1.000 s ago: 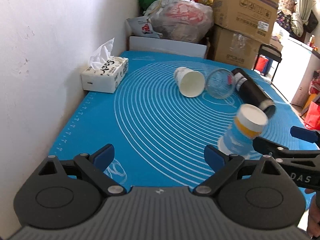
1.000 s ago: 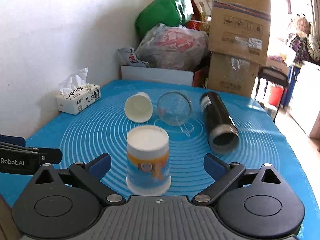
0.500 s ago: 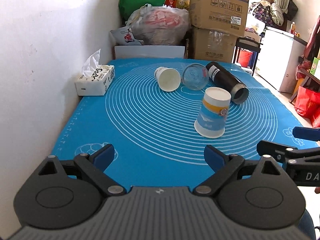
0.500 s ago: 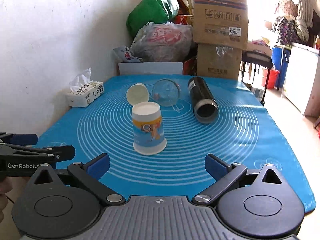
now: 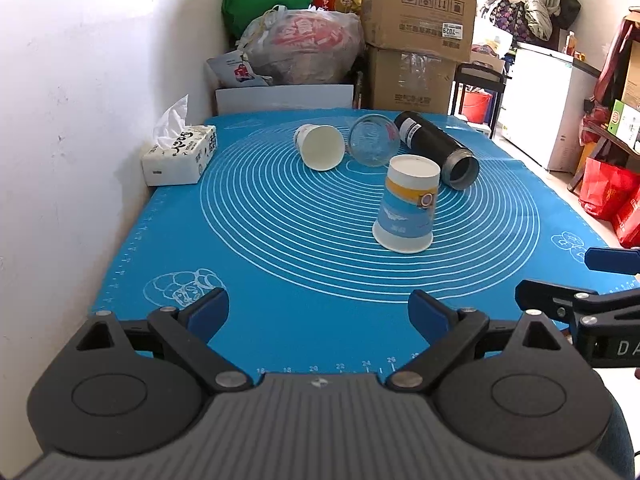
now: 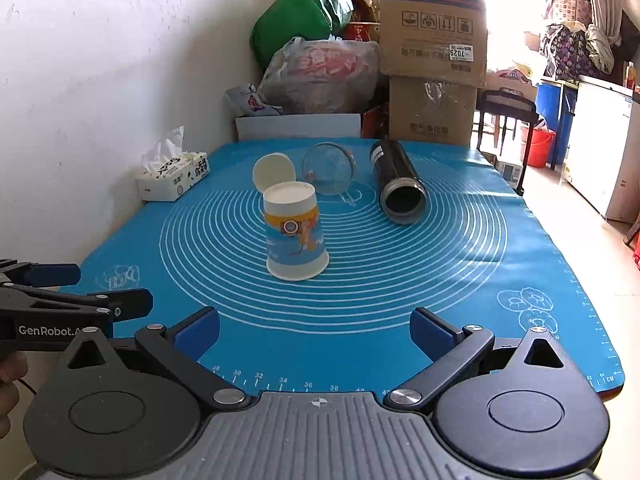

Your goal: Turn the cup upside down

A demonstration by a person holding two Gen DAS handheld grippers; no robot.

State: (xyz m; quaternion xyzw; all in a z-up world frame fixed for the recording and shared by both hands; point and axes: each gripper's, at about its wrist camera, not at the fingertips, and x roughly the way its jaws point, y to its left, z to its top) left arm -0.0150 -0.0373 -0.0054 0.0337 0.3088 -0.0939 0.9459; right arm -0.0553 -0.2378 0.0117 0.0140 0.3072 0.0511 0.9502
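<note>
A paper cup with blue and orange print [image 5: 408, 204] stands upside down, mouth on the blue mat [image 5: 280, 240]; it also shows in the right wrist view [image 6: 294, 232]. My left gripper [image 5: 318, 312] is open and empty near the mat's front edge, well short of the cup. My right gripper [image 6: 316, 330] is open and empty, also back at the front edge. Each gripper shows at the side of the other's view: the right one [image 5: 580, 280], the left one [image 6: 76, 288].
Behind the cup lie a plain white paper cup [image 5: 320, 146], a clear glass [image 5: 374, 140] and a black flask [image 5: 436, 148], all on their sides. A tissue box [image 5: 180, 156] sits by the white wall on the left. Boxes and bags [image 5: 416, 32] stand behind the table.
Both grippers have pulled back from the printed cup toward the front edge. The cup stays upside down on the mat, standing free.
</note>
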